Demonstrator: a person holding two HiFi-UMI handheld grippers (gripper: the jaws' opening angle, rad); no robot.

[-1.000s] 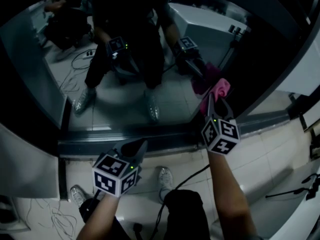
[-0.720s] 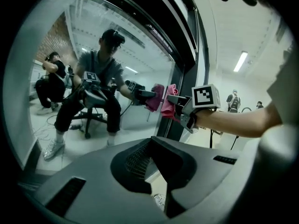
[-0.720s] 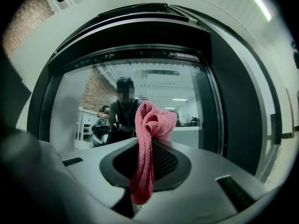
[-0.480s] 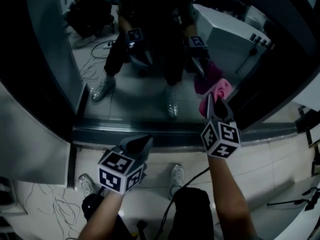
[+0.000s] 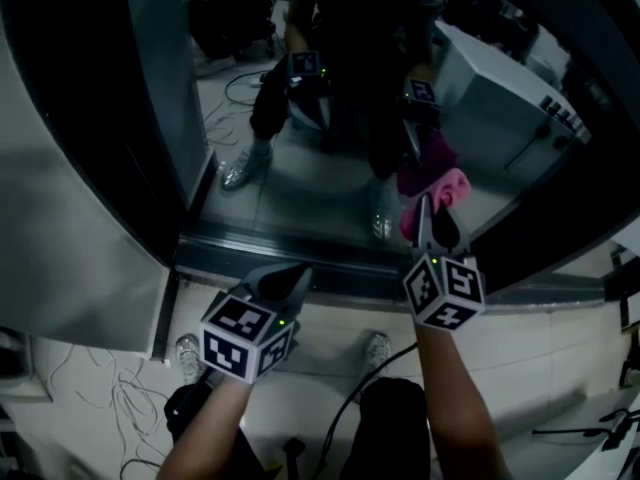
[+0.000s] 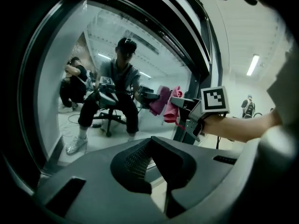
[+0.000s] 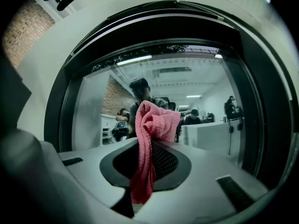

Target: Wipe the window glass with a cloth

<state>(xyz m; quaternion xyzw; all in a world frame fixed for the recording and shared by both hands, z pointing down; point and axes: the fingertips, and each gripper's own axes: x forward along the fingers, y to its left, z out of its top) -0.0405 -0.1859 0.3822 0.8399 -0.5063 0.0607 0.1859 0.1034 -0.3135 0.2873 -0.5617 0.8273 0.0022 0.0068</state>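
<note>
- The right gripper (image 5: 426, 208) is clenched on the pink cloth (image 5: 441, 192). Its own view shows the cloth (image 7: 150, 125) pinched between the two jaws, bunched above them and hanging in a strip below.
- In the head view the bunched end of the cloth meets its darker reflection on the window glass (image 5: 300, 183). This is low on the pane, toward its right side, just above the bottom rail of the dark window frame (image 5: 300, 256).
- The left gripper view alone shows this from the side. There the right gripper (image 6: 183, 107) reaches in from the right edge with the cloth (image 6: 174, 107) at the pane.
- The left gripper (image 5: 291, 277) has its jaws pressed together with nothing between them. Its own view shows the two pads meeting at a point (image 6: 149, 144).
- From the head view, the left gripper sits below the bottom rail, apart from the glass, over the pale tiled floor (image 5: 520, 358).
- The right gripper view shows the glass (image 7: 93, 111) reflecting a lit room with ceiling lamps. The head view instead shows a seated person's legs and both marker cubes in reflection.
- A dark cable (image 5: 375, 373) runs across the floor between the person's arms, seen only in the head view.
</note>
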